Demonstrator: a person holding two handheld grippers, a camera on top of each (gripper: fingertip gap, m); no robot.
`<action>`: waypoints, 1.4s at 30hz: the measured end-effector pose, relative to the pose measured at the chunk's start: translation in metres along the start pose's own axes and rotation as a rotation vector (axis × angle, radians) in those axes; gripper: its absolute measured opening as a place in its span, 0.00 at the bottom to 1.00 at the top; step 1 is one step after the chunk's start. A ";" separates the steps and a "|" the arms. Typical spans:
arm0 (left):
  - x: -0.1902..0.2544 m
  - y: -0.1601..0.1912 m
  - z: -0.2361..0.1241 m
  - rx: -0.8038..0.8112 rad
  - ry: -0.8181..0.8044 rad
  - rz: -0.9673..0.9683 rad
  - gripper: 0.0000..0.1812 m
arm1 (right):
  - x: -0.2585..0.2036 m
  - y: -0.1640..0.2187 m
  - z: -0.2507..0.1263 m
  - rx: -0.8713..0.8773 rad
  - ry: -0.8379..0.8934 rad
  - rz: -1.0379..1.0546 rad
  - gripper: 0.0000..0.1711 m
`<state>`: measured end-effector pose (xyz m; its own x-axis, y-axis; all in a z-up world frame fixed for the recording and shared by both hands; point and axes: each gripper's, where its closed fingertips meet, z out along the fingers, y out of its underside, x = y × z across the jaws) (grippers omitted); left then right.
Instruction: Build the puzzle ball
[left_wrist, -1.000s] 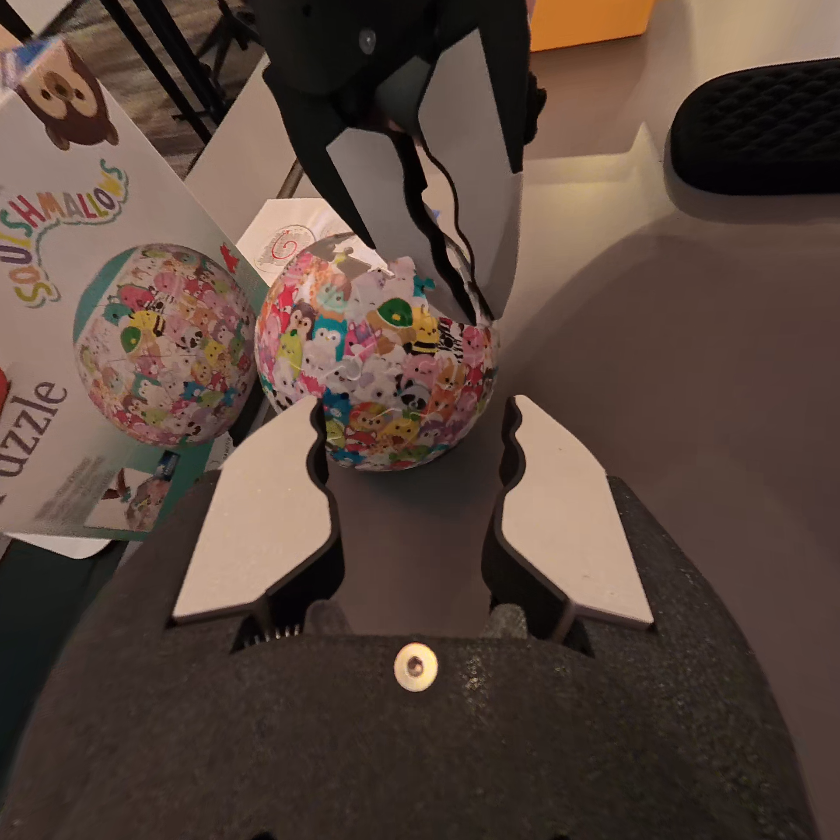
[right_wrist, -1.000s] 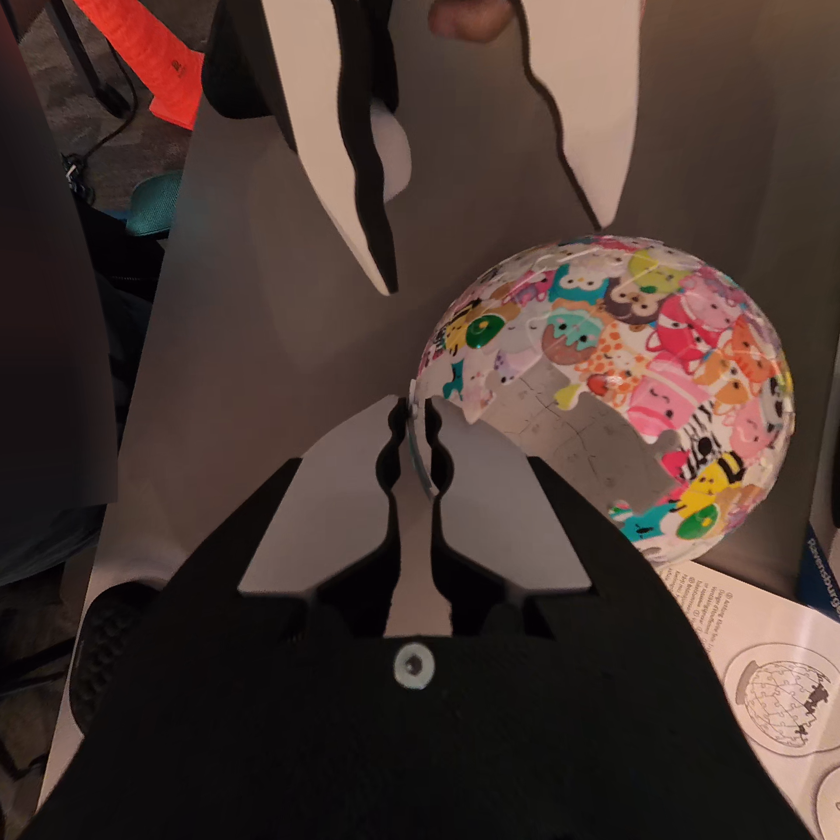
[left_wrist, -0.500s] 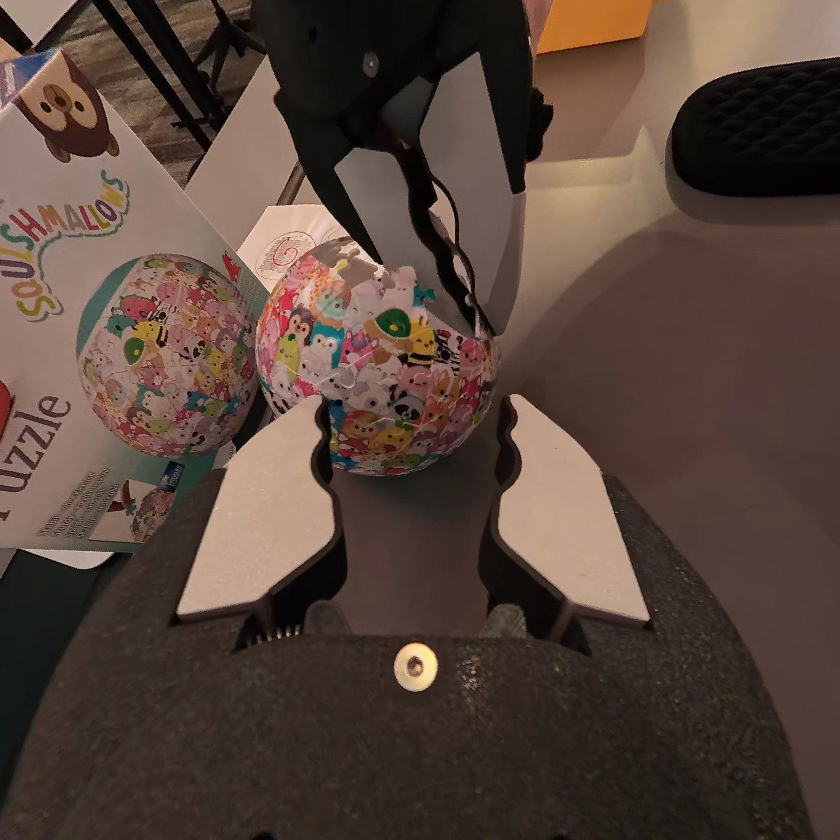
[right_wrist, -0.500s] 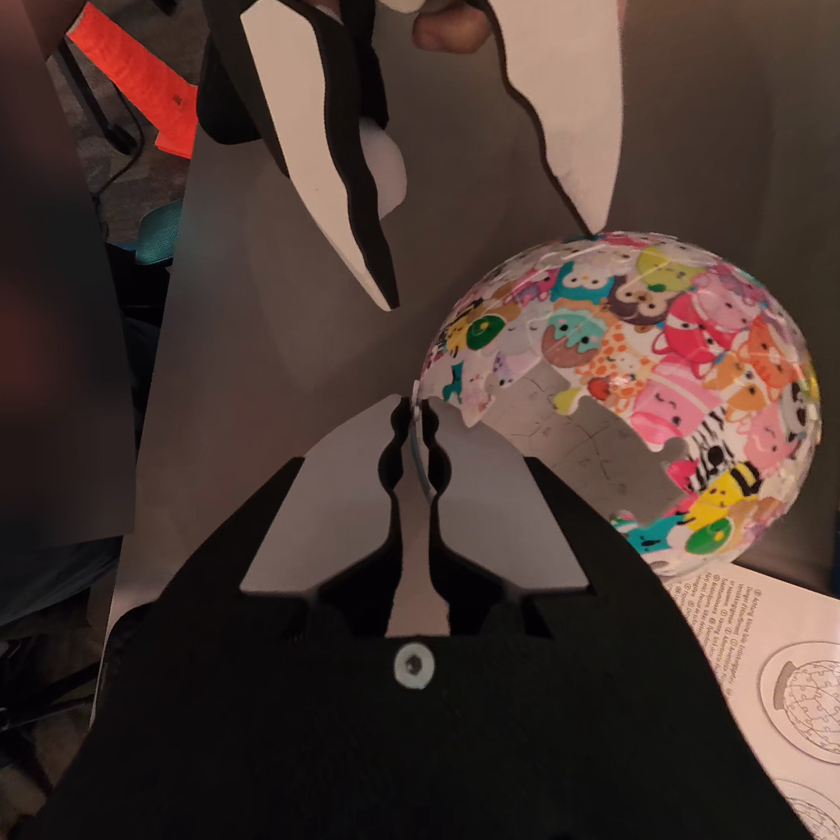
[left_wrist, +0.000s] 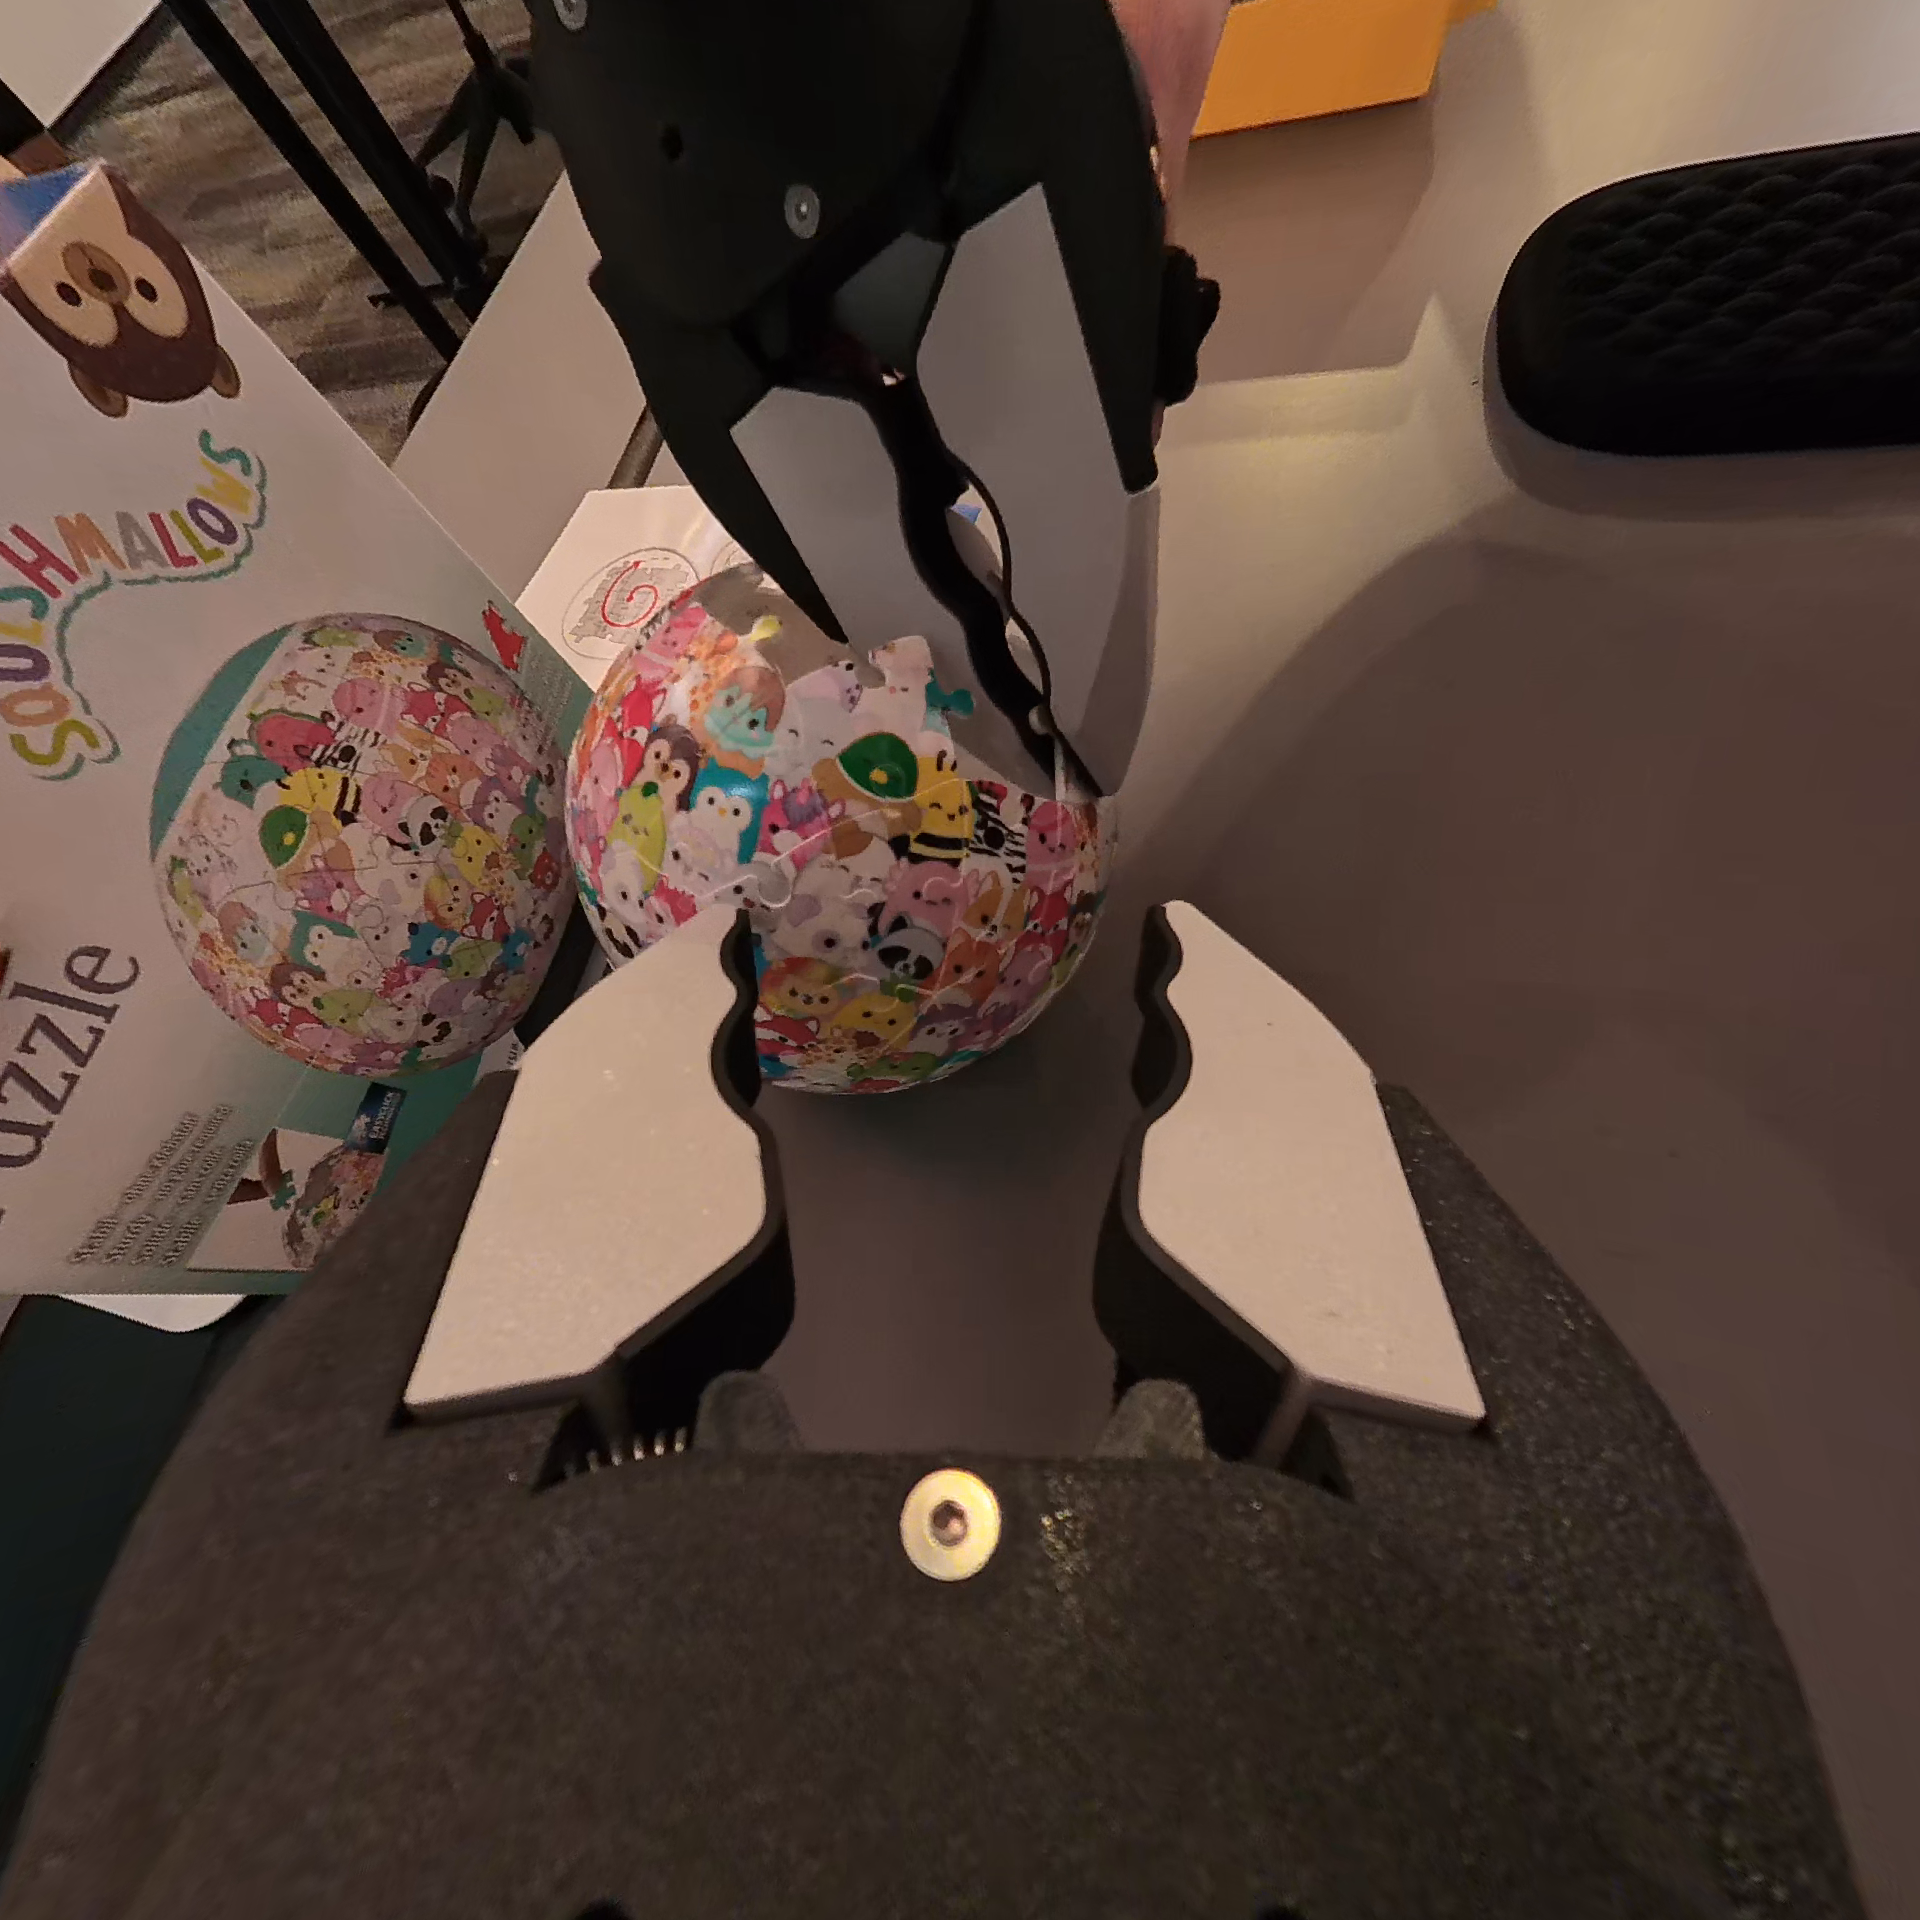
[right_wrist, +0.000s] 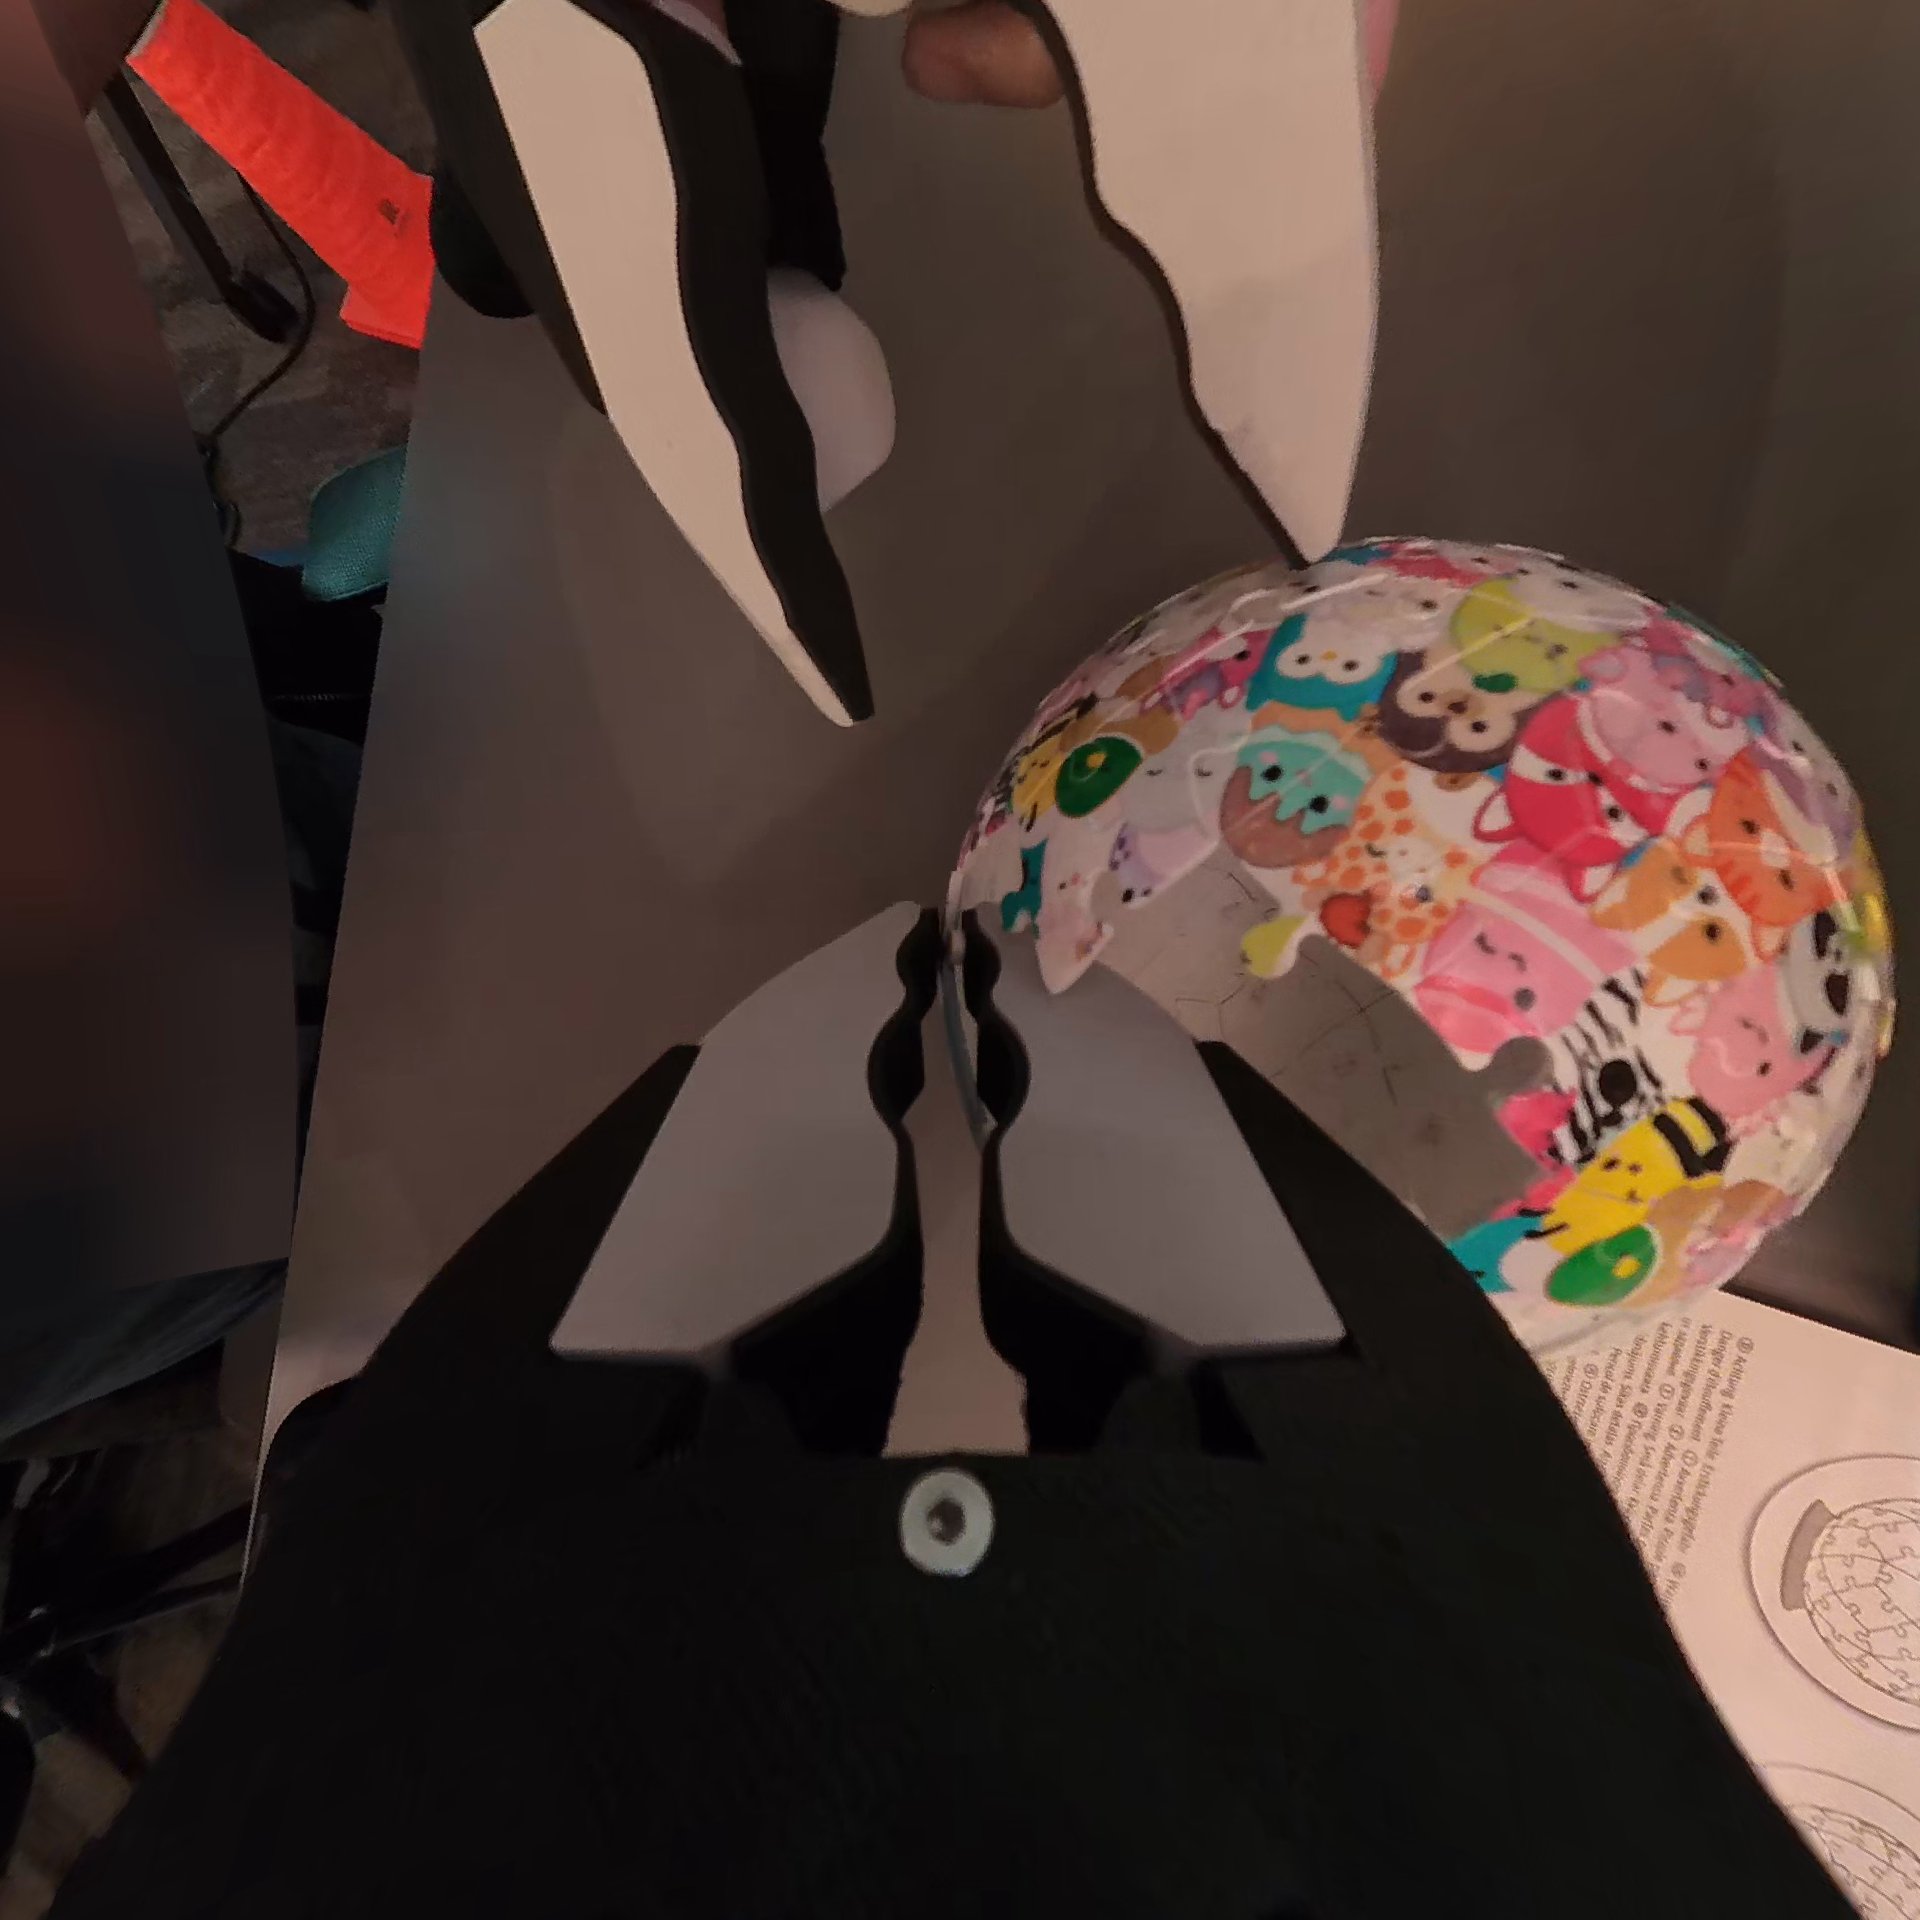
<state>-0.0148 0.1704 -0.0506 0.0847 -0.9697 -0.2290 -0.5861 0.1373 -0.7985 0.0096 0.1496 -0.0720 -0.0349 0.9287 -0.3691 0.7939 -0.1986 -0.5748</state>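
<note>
On the table (left_wrist: 1558, 831): one puzzle ball (left_wrist: 842, 862) (left jaws spread, right's pinching one piece (right_wrist: 961, 1049)).

Puzzle ball (left_wrist: 831, 883) between parted fingers (left_wrist: 613, 1164)

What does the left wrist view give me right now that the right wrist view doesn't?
Only the left wrist view shows the puzzle box standing beside the ball, a black quilted pad at the far right and a yellow box beyond.

Only the right wrist view shows the ball's grey unfinished gap clearly, the thin curved puzzle piece edge-on in the right gripper, and an orange strip on the floor.

Both show the puzzle ball on the grey table, the open left gripper, and the instruction sheet.
</note>
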 end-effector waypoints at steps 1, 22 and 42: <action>0.000 0.000 0.000 0.002 0.001 0.000 0.39 | 0.000 -0.001 0.000 0.006 0.002 0.005 0.03; -0.003 -0.005 -0.010 0.020 -0.027 0.002 0.39 | 0.000 0.001 -0.007 0.018 0.112 -0.114 0.14; 0.067 0.063 -0.094 -0.119 -0.387 -0.213 0.38 | -0.059 0.059 -0.086 0.887 0.395 -0.232 0.27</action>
<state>-0.1218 0.0948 -0.0641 0.4953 -0.8238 -0.2758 -0.6094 -0.1032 -0.7862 0.1109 0.1096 -0.0211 0.2011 0.9796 -0.0021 0.0466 -0.0117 -0.9988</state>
